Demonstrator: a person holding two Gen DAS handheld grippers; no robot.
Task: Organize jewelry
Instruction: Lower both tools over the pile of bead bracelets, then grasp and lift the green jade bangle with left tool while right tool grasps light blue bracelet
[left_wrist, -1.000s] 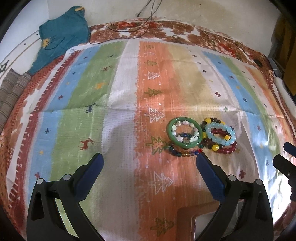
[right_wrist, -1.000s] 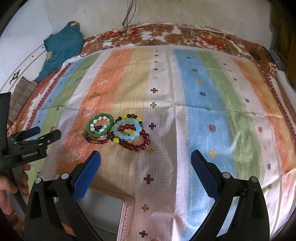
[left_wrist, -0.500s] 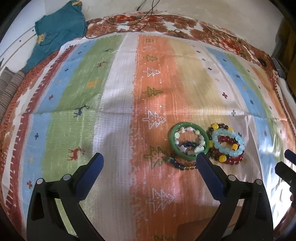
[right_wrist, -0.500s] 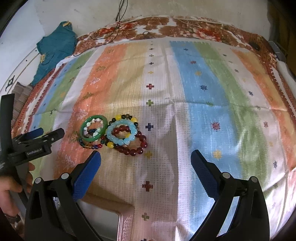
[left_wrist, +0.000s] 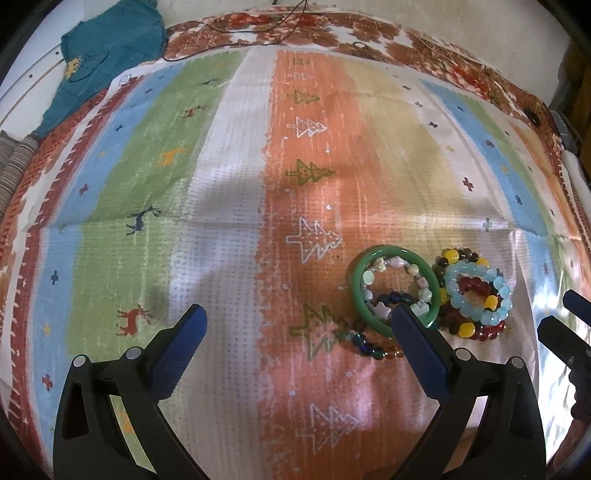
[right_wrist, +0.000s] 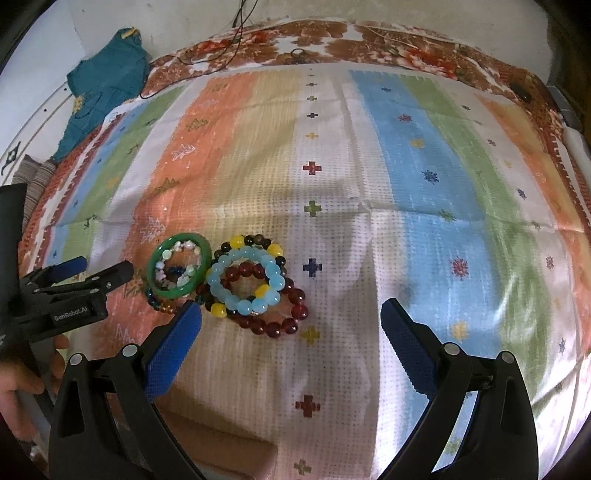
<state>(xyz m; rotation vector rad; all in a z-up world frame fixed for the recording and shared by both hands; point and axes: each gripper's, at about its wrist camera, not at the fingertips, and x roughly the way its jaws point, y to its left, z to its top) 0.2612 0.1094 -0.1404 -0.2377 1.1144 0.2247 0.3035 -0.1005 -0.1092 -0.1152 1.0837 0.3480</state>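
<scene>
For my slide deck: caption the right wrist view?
Open right gripper above a striped cloth, nearing piled bracelets.

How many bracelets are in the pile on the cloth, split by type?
Solid bangle: 1, the green bangle.
Beaded bracelets: 5, namely the pale stone beads, dark blue and amber beads, light blue beads, dark red beads, and yellow and dark beads.
Total: 6.
</scene>
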